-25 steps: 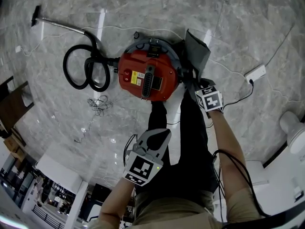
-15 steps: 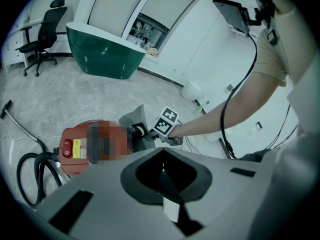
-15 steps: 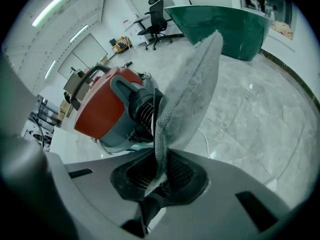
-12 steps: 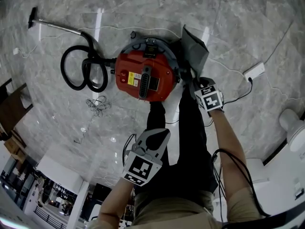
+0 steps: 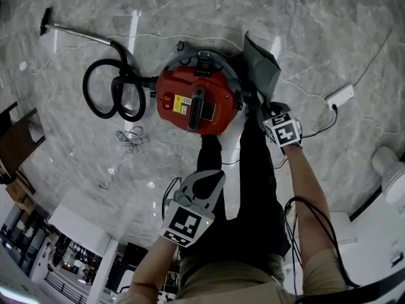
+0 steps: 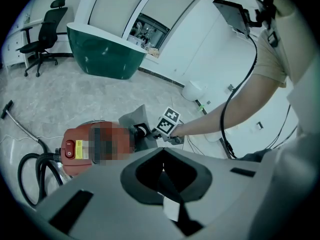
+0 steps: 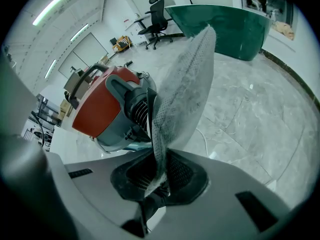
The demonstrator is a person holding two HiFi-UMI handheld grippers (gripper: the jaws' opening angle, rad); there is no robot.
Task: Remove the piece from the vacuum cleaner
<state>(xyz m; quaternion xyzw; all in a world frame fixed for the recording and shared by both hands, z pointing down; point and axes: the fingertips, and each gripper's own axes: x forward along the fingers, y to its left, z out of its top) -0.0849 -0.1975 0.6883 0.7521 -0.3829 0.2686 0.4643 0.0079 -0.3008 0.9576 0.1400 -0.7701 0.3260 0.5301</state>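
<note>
A round red vacuum cleaner (image 5: 196, 103) is seen lying on a marble floor (image 5: 329, 30). Its black hose (image 5: 114, 94) is coiled beside it, on the side away from the bag. A grey, perforated fabric bag (image 7: 185, 79) is raised upright against the cleaner's other side. Where the bag joins the body cannot be made out. The bag's lower edge is pinched between the jaws of the right gripper (image 7: 157, 176). The left gripper (image 6: 162, 171) is pressed together on nothing and held well short of the cleaner.

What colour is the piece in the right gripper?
Fabric piece: grey, finely dotted; right gripper view.
</note>
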